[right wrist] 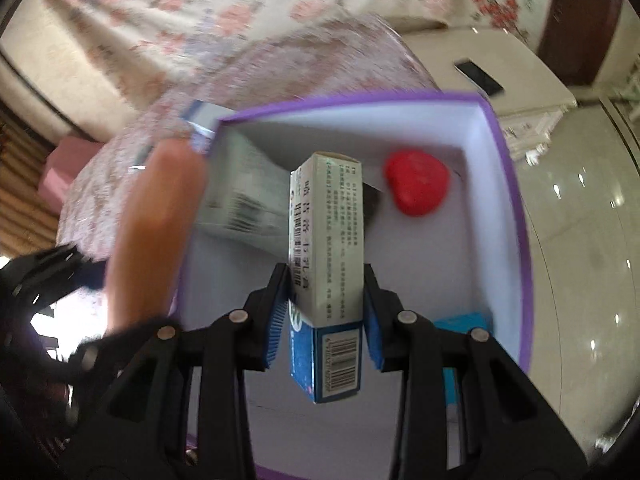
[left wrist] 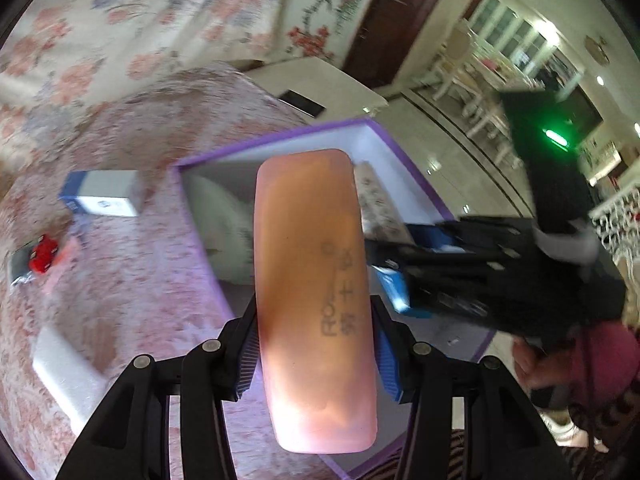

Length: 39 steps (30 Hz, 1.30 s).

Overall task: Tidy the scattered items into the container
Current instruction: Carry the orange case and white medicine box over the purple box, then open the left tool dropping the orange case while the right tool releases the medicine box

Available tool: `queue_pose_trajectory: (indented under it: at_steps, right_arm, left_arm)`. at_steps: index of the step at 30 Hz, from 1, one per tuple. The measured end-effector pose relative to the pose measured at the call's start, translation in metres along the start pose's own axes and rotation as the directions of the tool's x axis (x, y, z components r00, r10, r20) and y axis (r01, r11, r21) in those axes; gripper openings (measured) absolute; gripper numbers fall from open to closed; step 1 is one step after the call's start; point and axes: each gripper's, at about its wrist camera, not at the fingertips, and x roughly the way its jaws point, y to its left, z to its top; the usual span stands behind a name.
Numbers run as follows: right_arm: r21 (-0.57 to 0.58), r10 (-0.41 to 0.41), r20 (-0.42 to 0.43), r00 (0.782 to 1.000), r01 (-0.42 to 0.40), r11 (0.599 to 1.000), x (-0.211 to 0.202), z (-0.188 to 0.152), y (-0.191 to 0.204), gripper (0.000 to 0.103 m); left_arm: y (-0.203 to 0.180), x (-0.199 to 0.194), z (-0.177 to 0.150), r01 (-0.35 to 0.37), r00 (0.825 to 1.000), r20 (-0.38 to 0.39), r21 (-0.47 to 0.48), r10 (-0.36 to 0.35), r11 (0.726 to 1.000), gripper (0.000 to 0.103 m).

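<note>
While both tools hang over the purple-rimmed box, each one has its catch. Nearest in the left wrist view, the left gripper (left wrist: 316,344) is clamped on a long peach-orange case (left wrist: 312,280), blue pads pressed to its two long sides, the case poking forward over the near-left wall of the container (left wrist: 416,184). Faint dark lettering shows on the case's right half.

Over to the right wrist view: the right gripper (right wrist: 326,308) squeezes a slim white-and-blue carton (right wrist: 326,248) from both sides, barcode end toward the camera, the carton held above the box's white floor (right wrist: 460,272).

Just past it, inside the box, a red heart-shaped item (right wrist: 416,188) lies toward the far right corner, and a larger pale carton (right wrist: 240,196) lies tilted against the left wall. A blue item (right wrist: 460,324) sits in the near right corner, half hidden behind the finger. What the small dark thing behind the held carton is, I can't tell.

Left of the box, on the pink floral bedspread (left wrist: 132,280), still outside: a blue-and-white box (left wrist: 104,196) just beyond the container's far-left corner, a small red object (left wrist: 44,258) on a clear wrapper at the left edge, and a flat white slab (left wrist: 64,376) nearer.

Far side now: a cream nightstand (right wrist: 488,56) with a dark phone (right wrist: 478,74) on top, and the glossy floor (right wrist: 580,208) off to the right.
</note>
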Motion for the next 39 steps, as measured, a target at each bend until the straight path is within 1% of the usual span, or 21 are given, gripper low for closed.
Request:
queue_pose_trajectory:
  at_steps: [5,8,12,14,19,20,22,24,28,29,30,31,32,34,36,38,39]
  right_arm:
    - [0.024,-0.031,-0.036,0.999,0.032,0.999,0.017,0.001,-0.022,0.038]
    - [0.011,-0.061,-0.049,0.997,0.061,0.998,0.022,0.002,-0.029,0.038]
    - [-0.023,-0.100,-0.065,0.993,0.099,0.995,0.029,0.006,-0.034,0.038]
    - [-0.043,-0.115,-0.091,0.989,0.112,0.993,0.035,0.009,-0.036,0.038]
    - [-0.109,-0.160,-0.142,0.977,0.146,0.983,0.050,0.013,-0.037,0.038]
    - [-0.123,-0.169,-0.146,0.975,0.152,0.981,0.052,0.014,-0.036,0.038]
    - [-0.149,-0.187,-0.146,0.971,0.166,0.975,0.054,0.017,-0.036,0.033]
    - [-0.145,-0.184,-0.143,0.972,0.163,0.976,0.054,0.019,-0.039,0.031]
    - [-0.141,-0.171,-0.143,0.975,0.151,0.978,0.054,0.023,-0.043,0.030]
    - [-0.143,-0.170,-0.144,0.975,0.150,0.978,0.055,0.023,-0.043,0.030]
    - [-0.138,-0.166,-0.143,0.976,0.146,0.980,0.054,0.023,-0.044,0.030]
    - [-0.126,-0.154,-0.141,0.978,0.136,0.983,0.053,0.023,-0.046,0.030]
    - [-0.114,-0.141,-0.139,0.980,0.126,0.985,0.051,0.024,-0.048,0.030]
    - [-0.095,-0.115,-0.138,0.984,0.102,0.990,0.048,0.024,-0.052,0.030]
    - [-0.095,-0.113,-0.134,0.985,0.101,0.990,0.045,0.024,-0.054,0.031]
    - [-0.091,-0.105,-0.129,0.986,0.094,0.991,0.043,0.023,-0.054,0.034]
    - [-0.085,-0.094,-0.125,0.988,0.084,0.993,0.041,0.023,-0.055,0.039]
  left_arm:
    - [-0.018,0.025,-0.002,0.004,0.998,-0.066,0.026,-0.002,1.000,0.050]
    - [-0.023,0.039,-0.007,0.009,0.992,-0.123,0.031,-0.005,0.999,0.050]
    - [-0.031,0.062,-0.017,0.027,0.977,-0.215,0.046,-0.017,0.999,0.050]
    - [-0.034,0.072,-0.021,0.032,0.968,-0.250,0.048,-0.019,0.998,0.050]
    - [-0.043,0.097,-0.032,0.075,0.937,-0.345,0.032,-0.059,0.997,0.050]
    - [-0.044,0.100,-0.034,0.079,0.932,-0.358,0.030,-0.063,0.996,0.050]
    - [-0.047,0.106,-0.038,0.085,0.922,-0.382,0.024,-0.070,0.996,0.050]
    - [-0.049,0.112,-0.042,0.092,0.911,-0.405,0.019,-0.076,0.996,0.049]
    - [-0.051,0.117,-0.044,0.093,0.907,-0.413,0.012,-0.080,0.996,0.050]
    - [-0.051,0.118,-0.044,0.092,0.907,-0.414,0.010,-0.080,0.996,0.053]
    - [-0.051,0.117,-0.045,0.098,0.905,-0.415,0.005,-0.087,0.995,0.063]
    - [-0.051,0.117,-0.046,0.104,0.904,-0.416,-0.001,-0.095,0.995,0.071]
    - [-0.051,0.117,-0.048,0.110,0.903,-0.417,-0.006,-0.102,0.994,0.083]
    - [-0.052,0.115,-0.050,0.117,0.903,-0.416,-0.007,-0.109,0.993,0.085]
    - [-0.054,0.112,-0.052,0.117,0.905,-0.412,0.004,-0.105,0.993,0.088]
    - [-0.055,0.108,-0.053,0.120,0.908,-0.405,0.010,-0.105,0.993,0.089]
    - [-0.055,0.105,-0.054,0.123,0.910,-0.400,0.011,-0.109,0.992,0.091]
